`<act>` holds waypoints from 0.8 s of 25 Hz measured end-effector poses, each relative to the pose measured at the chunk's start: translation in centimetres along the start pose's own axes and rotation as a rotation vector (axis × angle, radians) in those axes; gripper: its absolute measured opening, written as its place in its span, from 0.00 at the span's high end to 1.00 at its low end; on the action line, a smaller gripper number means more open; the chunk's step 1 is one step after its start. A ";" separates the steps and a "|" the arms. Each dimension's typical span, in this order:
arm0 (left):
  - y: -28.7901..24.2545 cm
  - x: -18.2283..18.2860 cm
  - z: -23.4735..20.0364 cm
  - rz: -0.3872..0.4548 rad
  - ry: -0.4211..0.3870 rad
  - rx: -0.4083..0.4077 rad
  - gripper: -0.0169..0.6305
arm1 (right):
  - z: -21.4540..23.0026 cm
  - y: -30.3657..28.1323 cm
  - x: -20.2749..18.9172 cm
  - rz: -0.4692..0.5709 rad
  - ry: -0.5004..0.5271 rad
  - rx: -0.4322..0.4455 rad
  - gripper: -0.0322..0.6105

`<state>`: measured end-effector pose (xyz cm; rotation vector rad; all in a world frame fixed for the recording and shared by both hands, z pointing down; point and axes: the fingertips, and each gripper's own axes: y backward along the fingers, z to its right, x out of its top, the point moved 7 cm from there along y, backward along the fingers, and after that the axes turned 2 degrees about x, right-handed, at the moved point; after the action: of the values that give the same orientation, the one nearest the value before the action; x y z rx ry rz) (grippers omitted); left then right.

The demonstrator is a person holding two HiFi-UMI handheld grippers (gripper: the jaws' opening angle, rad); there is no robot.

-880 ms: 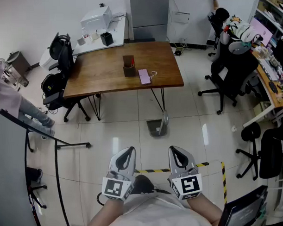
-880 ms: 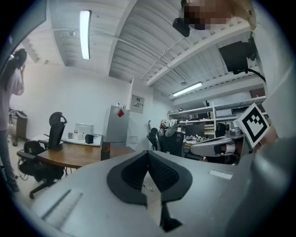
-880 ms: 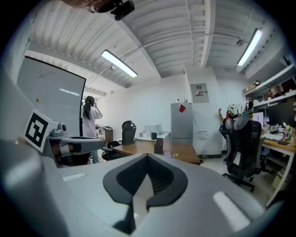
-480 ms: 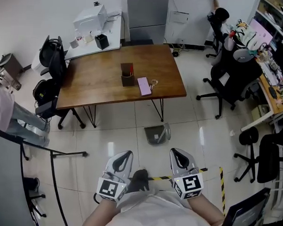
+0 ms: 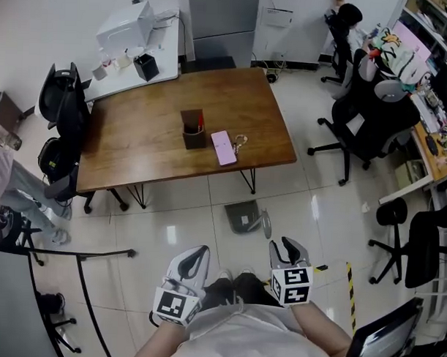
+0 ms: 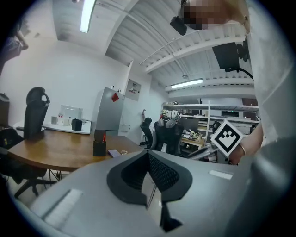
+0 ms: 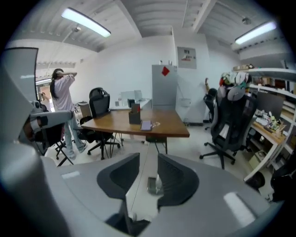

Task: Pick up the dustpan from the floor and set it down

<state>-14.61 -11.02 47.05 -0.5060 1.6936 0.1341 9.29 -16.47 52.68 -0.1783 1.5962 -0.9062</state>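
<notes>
One dustpan (image 5: 245, 216) lies at the centre of the head view, below one wooden table (image 5: 137, 149) bearing one pen holder (image 5: 193, 134) and one flat pink item (image 5: 224, 147). Two grippers show at the bottom, the left gripper (image 5: 197, 251) and the right gripper (image 5: 288, 247). At least four black office chairs (image 5: 366, 117) line the left and right sides.

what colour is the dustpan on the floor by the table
The dustpan is grey; the head view shows it best.

Looks down on a glossy pale tile floor (image 5: 332, 207), with a wooden table (image 5: 137, 142) at centre and black office chairs (image 5: 368, 120) to its right. Shows white walls (image 5: 53, 22), a grey cabinet (image 5: 222, 20) and a white desk (image 5: 165, 58) behind, lit by ceiling strip lights (image 7: 85, 21).
</notes>
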 end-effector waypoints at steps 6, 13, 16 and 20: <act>-3.2 -1.9 -1.8 0.021 0.038 0.036 0.95 | 3.2 -11.3 -2.4 -0.307 -0.043 0.085 0.51; -5.6 -4.3 -3.7 0.087 0.112 0.067 0.95 | 6.1 -21.9 -10.9 -0.636 -0.150 0.122 0.49; -6.4 -6.4 -5.0 0.085 0.115 0.099 0.95 | 6.1 -24.3 -12.8 -0.661 -0.177 0.146 0.65; -5.6 -8.3 -6.3 0.102 0.200 0.161 0.95 | 5.0 -25.4 -12.1 -0.589 -0.194 0.151 0.91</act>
<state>-17.19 -16.23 57.36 -0.3205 1.9083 0.0205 7.61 -28.99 78.30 -0.6330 1.3026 -1.4086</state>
